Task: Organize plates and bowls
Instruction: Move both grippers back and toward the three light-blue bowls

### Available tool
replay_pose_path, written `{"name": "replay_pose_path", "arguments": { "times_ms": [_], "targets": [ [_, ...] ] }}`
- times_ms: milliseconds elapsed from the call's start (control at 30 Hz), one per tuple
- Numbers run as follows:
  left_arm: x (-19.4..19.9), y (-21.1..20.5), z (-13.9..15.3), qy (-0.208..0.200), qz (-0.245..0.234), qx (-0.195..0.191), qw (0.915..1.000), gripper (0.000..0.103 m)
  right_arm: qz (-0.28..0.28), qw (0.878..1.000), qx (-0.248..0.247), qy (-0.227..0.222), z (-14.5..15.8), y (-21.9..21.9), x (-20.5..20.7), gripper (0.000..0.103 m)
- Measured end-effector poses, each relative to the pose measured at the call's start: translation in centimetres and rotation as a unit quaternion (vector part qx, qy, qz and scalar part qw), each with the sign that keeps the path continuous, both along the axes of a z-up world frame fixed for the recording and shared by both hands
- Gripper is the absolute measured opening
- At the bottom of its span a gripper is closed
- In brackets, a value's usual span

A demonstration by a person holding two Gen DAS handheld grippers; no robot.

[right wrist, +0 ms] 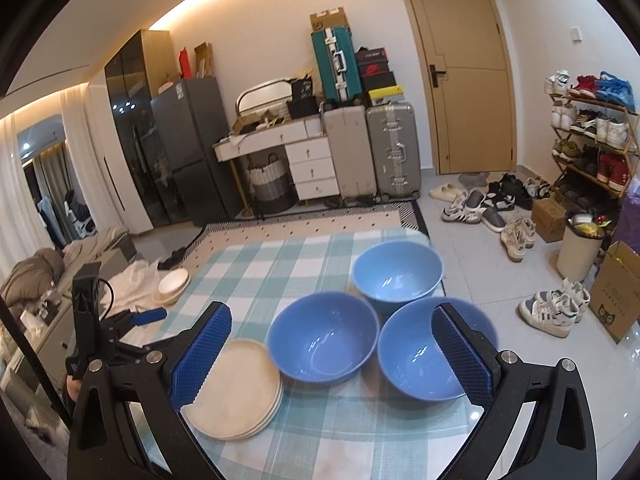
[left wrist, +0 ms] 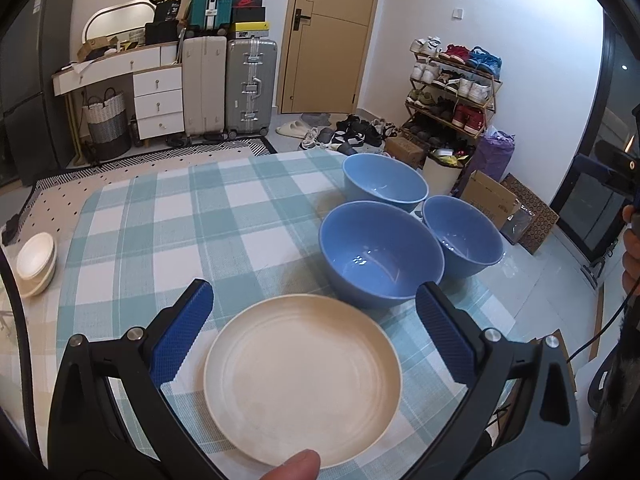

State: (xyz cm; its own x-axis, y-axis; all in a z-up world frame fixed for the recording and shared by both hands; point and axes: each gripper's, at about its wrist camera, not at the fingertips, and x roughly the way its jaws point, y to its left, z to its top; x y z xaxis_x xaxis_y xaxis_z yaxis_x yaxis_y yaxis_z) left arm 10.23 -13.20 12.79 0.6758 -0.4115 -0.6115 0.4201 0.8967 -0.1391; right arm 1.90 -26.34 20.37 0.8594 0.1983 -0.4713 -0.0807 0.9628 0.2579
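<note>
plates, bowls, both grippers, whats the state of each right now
cream plates: stacked on the tablecloth, upright, empty
near left blue bowl: upright, empty, beside the plates
near right blue bowl: upright, empty, not stacked
far blue bowl: upright, empty, not stacked
white bowls: nested, at the far left edge of the table
left gripper: open, over the plates, holding nothing
right gripper: open, holding nothing
door: closed

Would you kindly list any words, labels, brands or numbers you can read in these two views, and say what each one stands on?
No text can be read with certainty.
Shoe boxes on the suitcases: printing and a logo, too blurred to read.
Cardboard box on the floor at right: printed characters and a cat-face drawing, too small to read.
Blue bowls, cream plates, checked tablecloth: no markings.
</note>
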Motion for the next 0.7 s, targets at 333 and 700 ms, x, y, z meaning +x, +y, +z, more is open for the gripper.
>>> {"name": "replay_pose_path", "arguments": {
  "times_ms": [333,700],
  "targets": [
    [2.3,-3.5,2.3,-0.008,-0.010,-0.004,0.9999,0.101,-0.022,1.000,-0.012,-0.017,4.5,-4.5,-0.4,0.102],
    [7.7,-6.5,3.2,-0.001,-0.001,-0.003,1.0000,0.101,-0.017,1.000,-0.014,0.002,3.9,-7.1,3.8,0.102]
  ]
}}
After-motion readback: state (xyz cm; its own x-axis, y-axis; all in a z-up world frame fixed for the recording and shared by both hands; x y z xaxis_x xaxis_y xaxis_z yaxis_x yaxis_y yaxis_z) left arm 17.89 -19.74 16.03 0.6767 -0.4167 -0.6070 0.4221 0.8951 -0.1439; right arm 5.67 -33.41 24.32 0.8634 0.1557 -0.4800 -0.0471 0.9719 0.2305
